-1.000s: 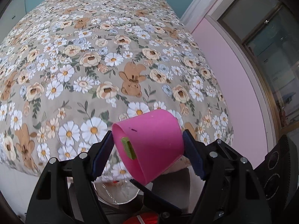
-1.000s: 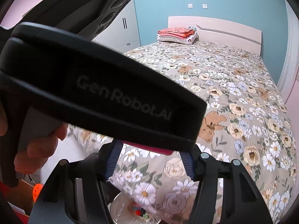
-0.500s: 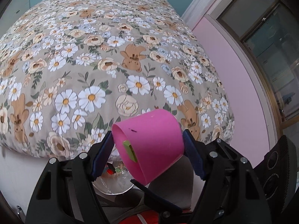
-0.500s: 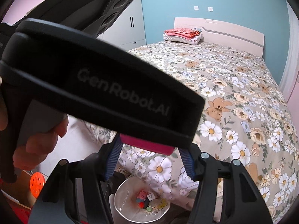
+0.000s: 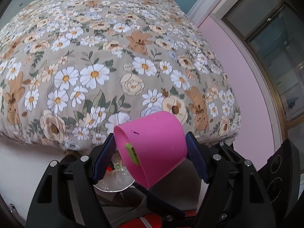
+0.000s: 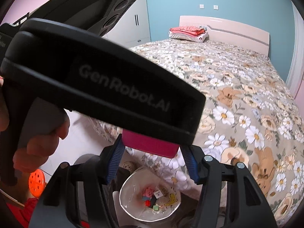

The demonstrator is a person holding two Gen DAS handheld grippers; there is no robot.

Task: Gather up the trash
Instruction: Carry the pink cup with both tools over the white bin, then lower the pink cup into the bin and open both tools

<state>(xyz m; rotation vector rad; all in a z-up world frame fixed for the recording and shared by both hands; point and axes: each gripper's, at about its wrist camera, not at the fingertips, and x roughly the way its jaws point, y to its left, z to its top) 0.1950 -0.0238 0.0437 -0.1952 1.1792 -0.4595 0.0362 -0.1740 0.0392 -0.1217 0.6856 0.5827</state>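
Pink cup [image 5: 152, 148] clamped sideways between left gripper [image 5: 150, 153] fingers, mouth tipped down-left, green scrap [image 5: 132, 151] at rim. Lined bin [image 6: 150, 199] directly below on floor, at foot of bed [image 5: 114, 57], already holds small colourful trash. Emptying looks underway; scrap not yet dropped. Right gripper [image 6: 152, 161] hangs above bin behind left one; cannot tell whether it grips anything.
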